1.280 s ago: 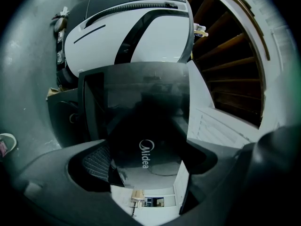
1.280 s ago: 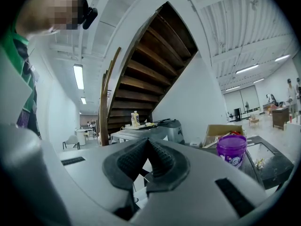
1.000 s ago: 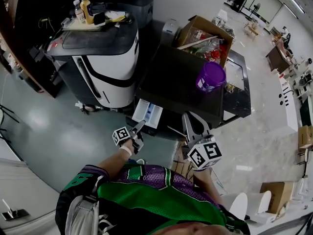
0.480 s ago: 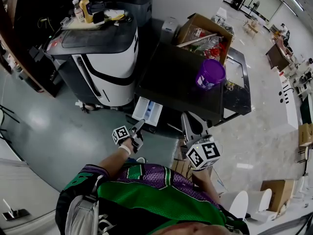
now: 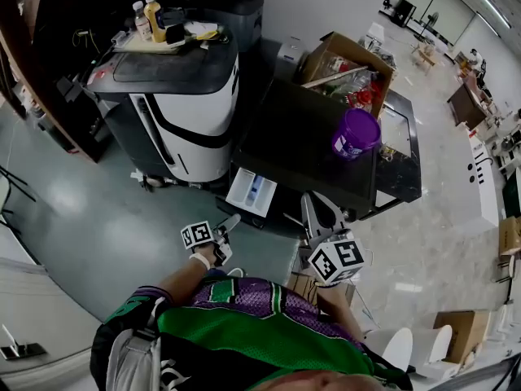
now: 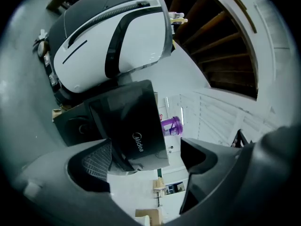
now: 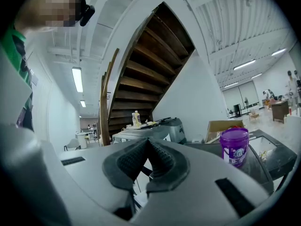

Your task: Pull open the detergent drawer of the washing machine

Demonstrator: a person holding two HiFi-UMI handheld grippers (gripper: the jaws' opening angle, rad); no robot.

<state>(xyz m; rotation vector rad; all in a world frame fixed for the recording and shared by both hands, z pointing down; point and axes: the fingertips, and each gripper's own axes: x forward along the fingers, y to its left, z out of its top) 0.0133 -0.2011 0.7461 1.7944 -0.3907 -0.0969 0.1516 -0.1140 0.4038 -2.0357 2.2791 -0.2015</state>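
Observation:
The black washing machine stands in the middle of the head view, and its white detergent drawer sticks out of the front at the lower left corner. My left gripper hangs just below the drawer, apart from it and open, with nothing between its fingers. In the left gripper view the washing machine shows through the gap of my left gripper. My right gripper is held near the machine's front edge, shut and empty. In the right gripper view my right gripper has its pads pressed together.
A purple tub stands on the washing machine's top. A cardboard box full of items sits behind it. A white and black machine with bottles on top stands to the left. Grey floor lies at the lower left.
My left gripper has drawn back a little from the pulled-out drawer. The right gripper has hardly moved. The head view has shifted slightly.

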